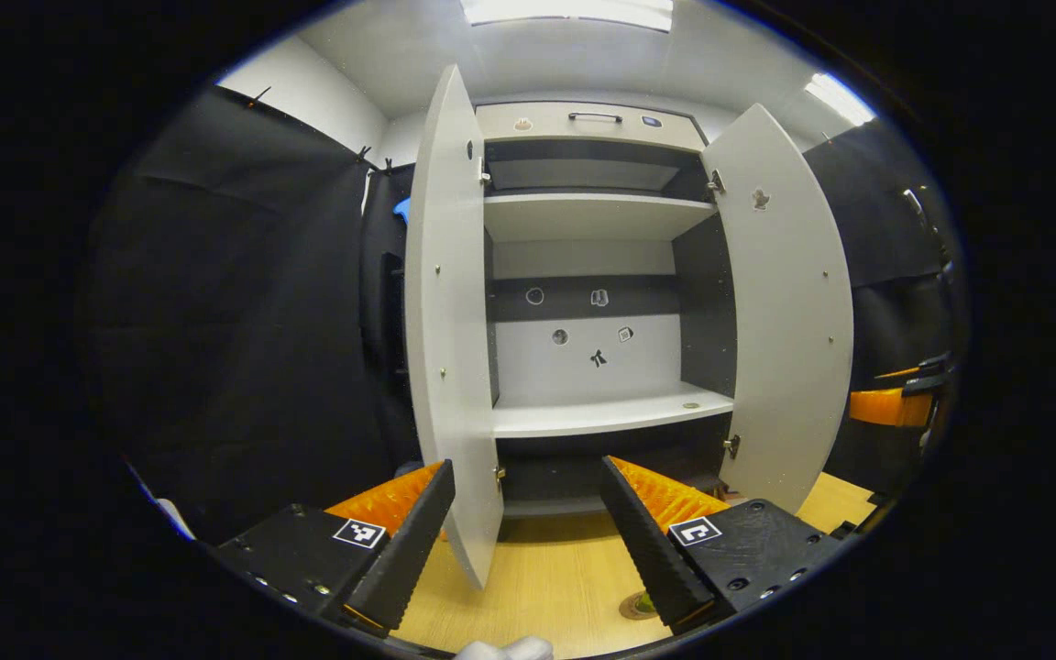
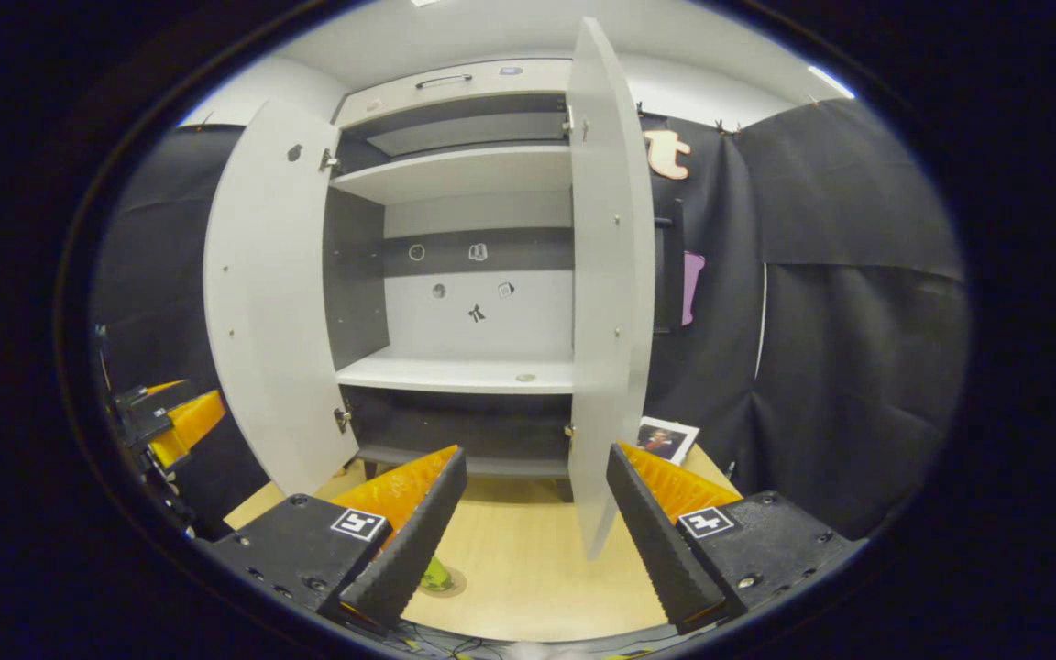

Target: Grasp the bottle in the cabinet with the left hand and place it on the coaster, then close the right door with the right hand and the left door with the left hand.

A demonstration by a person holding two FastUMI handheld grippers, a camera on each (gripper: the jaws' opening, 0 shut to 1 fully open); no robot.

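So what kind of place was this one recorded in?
Most likely a staged recording booth, not a home: black cloth walls surround a pale cabinet with both doors open, standing on a wooden tabletop.

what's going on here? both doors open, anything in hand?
Nothing in hand. Both grippers, left and right, are open and face the cabinet, each lined up with a door edge. The left door and right door stand open. The shelves hold no bottle; a coaster lies on the table.
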